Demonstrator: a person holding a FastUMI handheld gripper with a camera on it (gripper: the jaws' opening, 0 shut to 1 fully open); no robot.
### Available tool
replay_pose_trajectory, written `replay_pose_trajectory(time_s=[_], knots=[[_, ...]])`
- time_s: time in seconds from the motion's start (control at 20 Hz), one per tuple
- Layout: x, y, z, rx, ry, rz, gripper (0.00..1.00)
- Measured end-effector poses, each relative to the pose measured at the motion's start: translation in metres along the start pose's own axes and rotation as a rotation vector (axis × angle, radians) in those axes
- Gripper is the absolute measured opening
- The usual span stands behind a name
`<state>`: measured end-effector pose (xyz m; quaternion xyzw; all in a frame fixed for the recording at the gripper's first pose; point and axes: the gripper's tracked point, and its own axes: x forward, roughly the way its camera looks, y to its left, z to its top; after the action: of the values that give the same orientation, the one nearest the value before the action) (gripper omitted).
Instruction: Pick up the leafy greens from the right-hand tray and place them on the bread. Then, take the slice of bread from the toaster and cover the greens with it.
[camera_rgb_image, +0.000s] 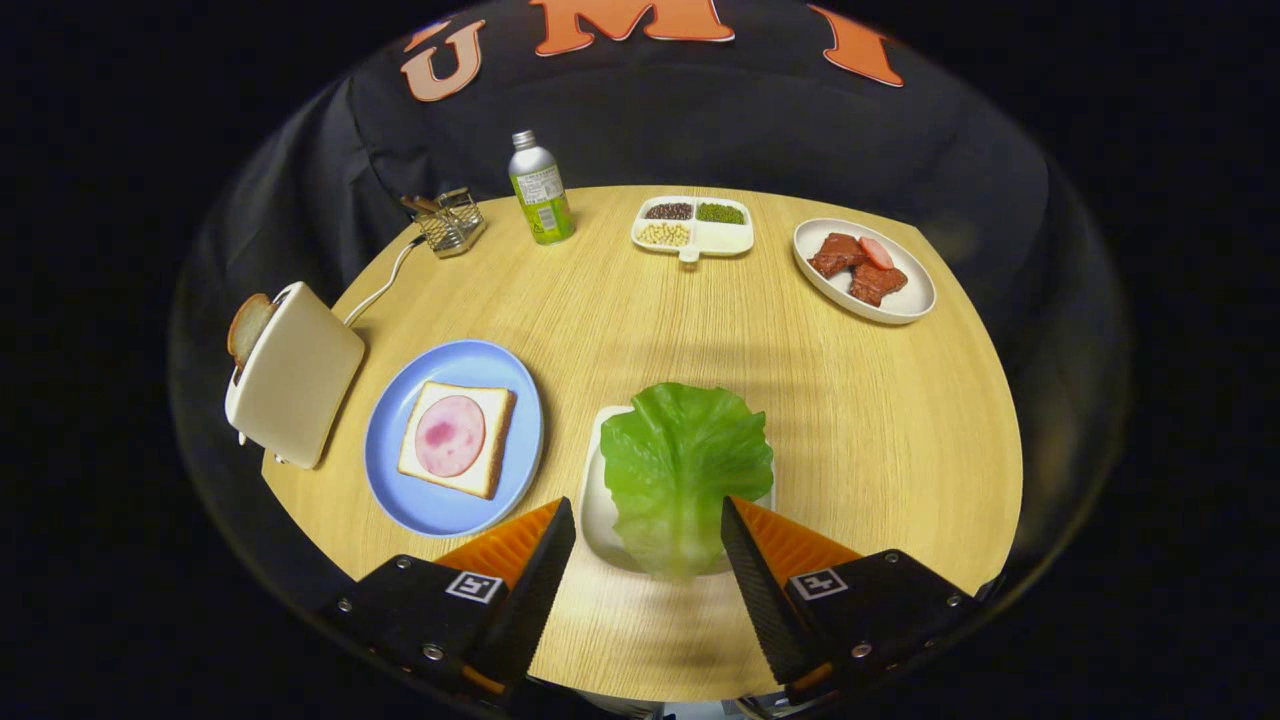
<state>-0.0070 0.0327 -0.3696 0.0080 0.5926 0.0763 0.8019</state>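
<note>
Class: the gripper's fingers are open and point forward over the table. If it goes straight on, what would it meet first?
Most likely the lettuce leaf on its white tray: the leaf's near edge already lies between the open gripper fingers, though its height above the leaf is unclear.

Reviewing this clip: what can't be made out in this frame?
- White tray, gripper view: mostly hidden under the lettuce leaf.
- Bread slice: lower part inside the toaster.
- Open gripper: leaf's near edge blurred, contact unclear.
- Wire basket contents: too small.
</note>
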Motion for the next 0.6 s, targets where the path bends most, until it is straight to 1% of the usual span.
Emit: replay_pose_trajectory(time_s=[0.15, 0.3, 0.6], knots=[[0.017, -0.01, -0.003, 0.01, 0.047, -0.029, 0.87], [0.028, -0.014, -0.001, 0.015, 0.058, -0.047, 0.87], [0.051, -0.024, -0.001, -0.064, 0.077, -0.131, 0.87]])
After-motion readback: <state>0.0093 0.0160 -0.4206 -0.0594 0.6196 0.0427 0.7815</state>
